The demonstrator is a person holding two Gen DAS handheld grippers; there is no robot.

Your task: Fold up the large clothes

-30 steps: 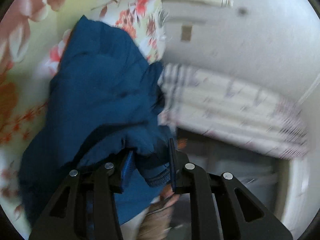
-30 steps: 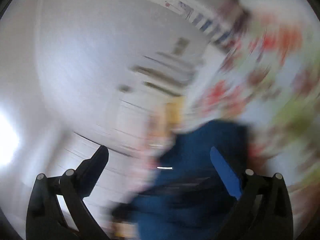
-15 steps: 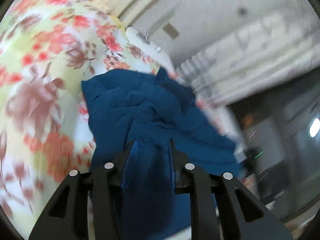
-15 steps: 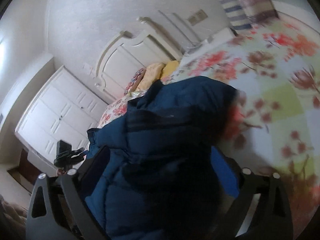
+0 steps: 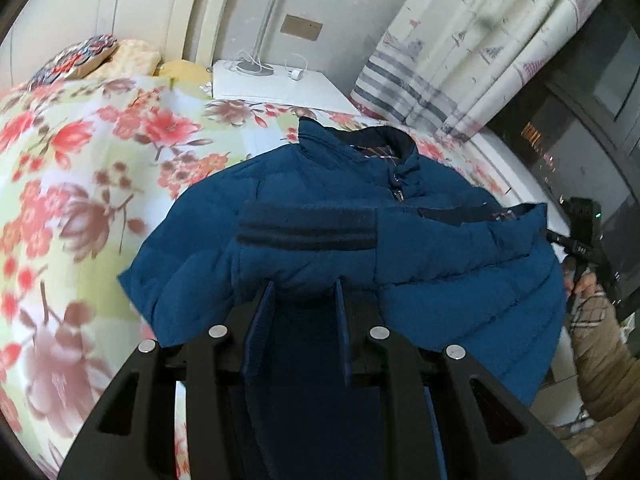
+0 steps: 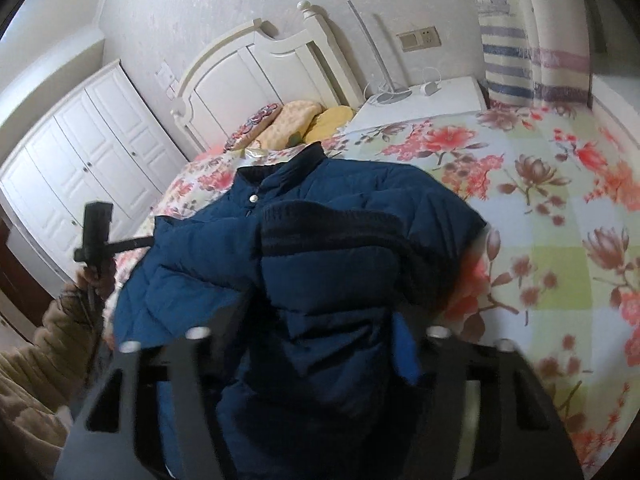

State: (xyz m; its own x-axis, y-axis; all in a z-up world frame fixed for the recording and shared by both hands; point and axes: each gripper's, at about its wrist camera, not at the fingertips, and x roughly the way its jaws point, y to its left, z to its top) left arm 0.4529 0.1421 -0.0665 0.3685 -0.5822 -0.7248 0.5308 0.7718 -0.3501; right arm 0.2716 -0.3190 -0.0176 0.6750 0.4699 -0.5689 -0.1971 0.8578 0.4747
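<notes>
A blue puffer jacket (image 5: 360, 216) with dark striped cuffs lies on a floral bedspread (image 5: 80, 168), collar toward the headboard, zipper closed. A sleeve is folded across its chest. My left gripper (image 5: 305, 286) is shut on the jacket's near edge. In the right wrist view the jacket (image 6: 320, 248) fills the middle. My right gripper (image 6: 320, 320) has jacket fabric bunched between its fingers, which stand fairly wide apart. The other gripper (image 6: 94, 236) shows at the left, held by a hand.
A white nightstand (image 5: 276, 88) with a lamp base stands beside the bed. Pillows (image 6: 288, 122) lie by the white headboard (image 6: 256, 76). A white wardrobe (image 6: 76, 148) is at the left. Striped curtains (image 5: 460, 52) hang by the window.
Both grippers swung from a blurred view of wall and curtain to face the bed. The jacket moved from hanging bunched to spread on the bedspread with its sleeve across the chest.
</notes>
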